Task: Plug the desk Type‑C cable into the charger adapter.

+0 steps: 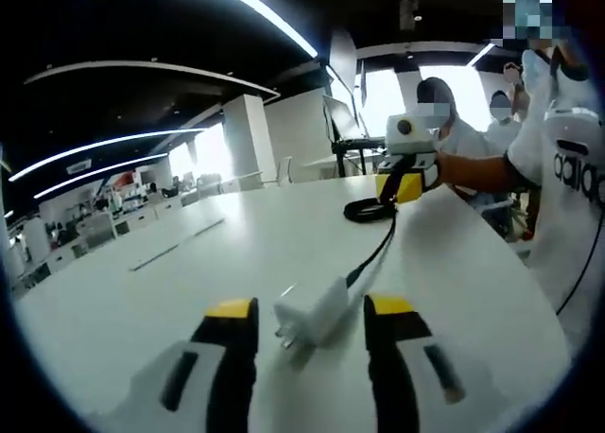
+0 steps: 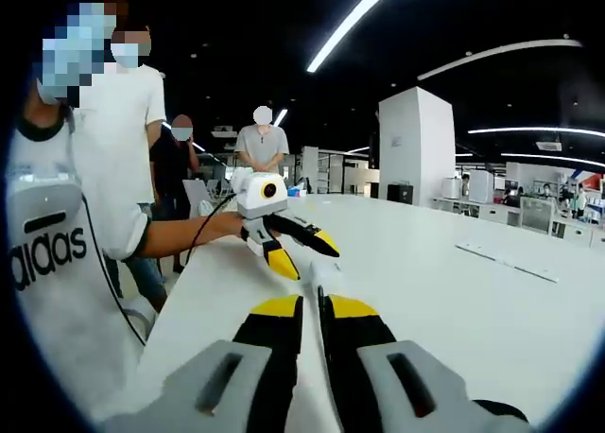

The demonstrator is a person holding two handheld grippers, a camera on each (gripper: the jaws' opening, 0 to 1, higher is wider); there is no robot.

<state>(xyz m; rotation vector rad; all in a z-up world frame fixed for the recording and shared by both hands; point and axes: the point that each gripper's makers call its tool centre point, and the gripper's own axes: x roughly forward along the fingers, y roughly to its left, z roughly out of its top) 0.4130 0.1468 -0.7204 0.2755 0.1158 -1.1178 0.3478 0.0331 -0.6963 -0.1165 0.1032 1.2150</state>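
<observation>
A white charger adapter (image 1: 317,318) lies on the white table (image 1: 236,253), prongs toward me, between the spread jaws of my left gripper (image 1: 312,308), which is open and not touching it. A black cable (image 1: 376,249) runs from the adapter's far end to a coil (image 1: 364,209); the joint is too small to tell whether it is plugged in. My right gripper (image 1: 397,189) sits at that coil. In the right gripper view my right gripper (image 2: 314,305) has its jaws together, with nothing visible between them, and the left gripper (image 2: 304,251) stands open ahead.
The person holding the grippers, in a white shirt (image 2: 57,253), stands at the table's edge. Other people (image 2: 262,145) stand beyond it. Thin white strips (image 1: 175,246) lie farther along the table. Desks and pillars (image 2: 416,145) fill the background.
</observation>
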